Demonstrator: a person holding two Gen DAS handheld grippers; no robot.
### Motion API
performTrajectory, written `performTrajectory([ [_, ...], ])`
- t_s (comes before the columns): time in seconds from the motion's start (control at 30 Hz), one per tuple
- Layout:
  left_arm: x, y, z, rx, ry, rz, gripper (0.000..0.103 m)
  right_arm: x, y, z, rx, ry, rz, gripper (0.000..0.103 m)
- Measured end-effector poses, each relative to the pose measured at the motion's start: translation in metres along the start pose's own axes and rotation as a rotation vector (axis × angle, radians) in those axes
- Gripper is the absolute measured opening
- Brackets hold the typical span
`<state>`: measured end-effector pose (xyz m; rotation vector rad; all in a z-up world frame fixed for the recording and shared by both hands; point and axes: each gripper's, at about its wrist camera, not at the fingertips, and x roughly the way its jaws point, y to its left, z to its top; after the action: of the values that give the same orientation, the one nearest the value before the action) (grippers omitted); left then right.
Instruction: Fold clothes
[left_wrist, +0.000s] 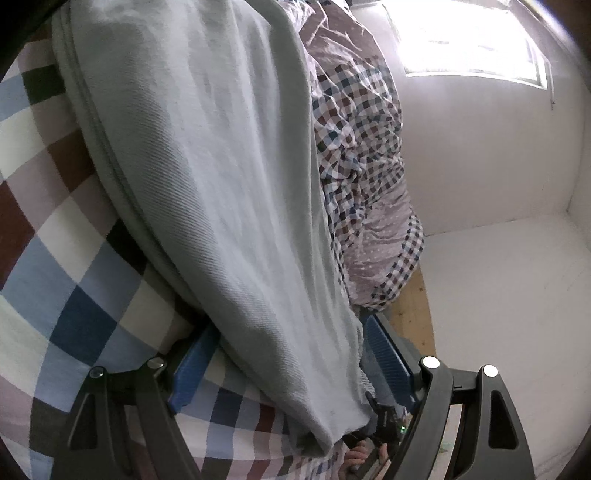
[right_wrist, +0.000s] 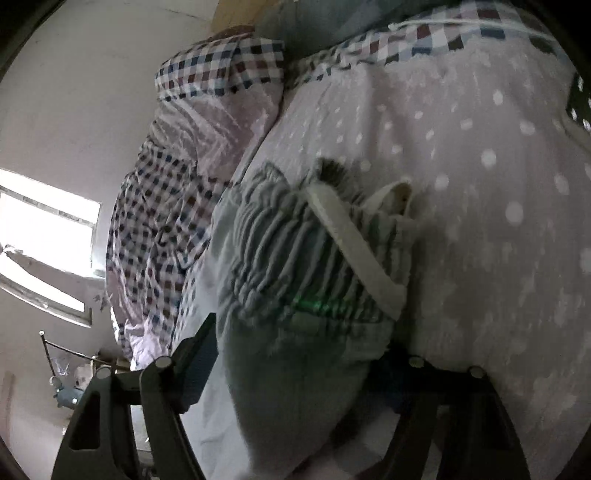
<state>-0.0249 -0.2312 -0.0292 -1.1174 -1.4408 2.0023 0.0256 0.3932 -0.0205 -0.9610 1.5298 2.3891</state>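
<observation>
Your left gripper (left_wrist: 291, 365) has its blue fingers (left_wrist: 192, 363) spread wide, with the pale green trousers (left_wrist: 207, 177) draped between them; the cloth passes through the gap but the pads are not pinching it. The trouser leg runs from the near edge up and away to the far left, lying over a bed sheet (left_wrist: 55, 258) of big blue, brown and white checks. To the right of the leg sits a crumpled duvet (left_wrist: 362, 155), small-check on one side and grey-pink with white dots on the other. Past the duvet a strip of wood bed frame (left_wrist: 413, 314) shows, then a white wall (left_wrist: 480, 166) and a bright window (left_wrist: 472, 40) at far right. Your right gripper (right_wrist: 291, 373) is at the waist end of the trousers (right_wrist: 295, 376): the gathered elastic waistband (right_wrist: 295, 251) and a flat cream drawstring (right_wrist: 351, 240) bunch up just ahead of it. The left finger (right_wrist: 199, 362) is visible beside the cloth, the right one is buried in shadow under the fabric, so you cannot tell whether it is gripping. The waistband lies on the dotted side of the duvet (right_wrist: 480, 166), with checked folds (right_wrist: 155, 229) to the left, a lit window (right_wrist: 44, 225) at far left and a metal rack (right_wrist: 62, 354) below it.
</observation>
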Motion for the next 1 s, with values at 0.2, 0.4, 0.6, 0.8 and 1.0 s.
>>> performTrajectory([
  [0.2,0.001,-0.002,-0.002,0.012,-0.003,0.017,0.085,0.011,0.012,0.012,-0.112,0.007,-0.146,0.030],
  [0.4,0.000,-0.003,-0.003,0.012,-0.008,0.021,0.085,-0.002,0.018,0.021,-0.141,-0.017,-0.131,0.019],
  [0.6,-0.001,-0.004,-0.003,0.013,-0.008,0.026,0.085,-0.027,0.012,0.071,-0.116,-0.092,-0.154,0.017],
  [0.8,-0.003,-0.005,-0.002,0.013,-0.005,0.030,0.085,-0.015,-0.013,0.128,-0.118,-0.040,-0.299,0.025],
  [1.0,-0.004,-0.002,-0.001,0.004,-0.007,0.026,0.085,-0.032,0.005,0.095,-0.137,0.002,-0.327,0.068],
])
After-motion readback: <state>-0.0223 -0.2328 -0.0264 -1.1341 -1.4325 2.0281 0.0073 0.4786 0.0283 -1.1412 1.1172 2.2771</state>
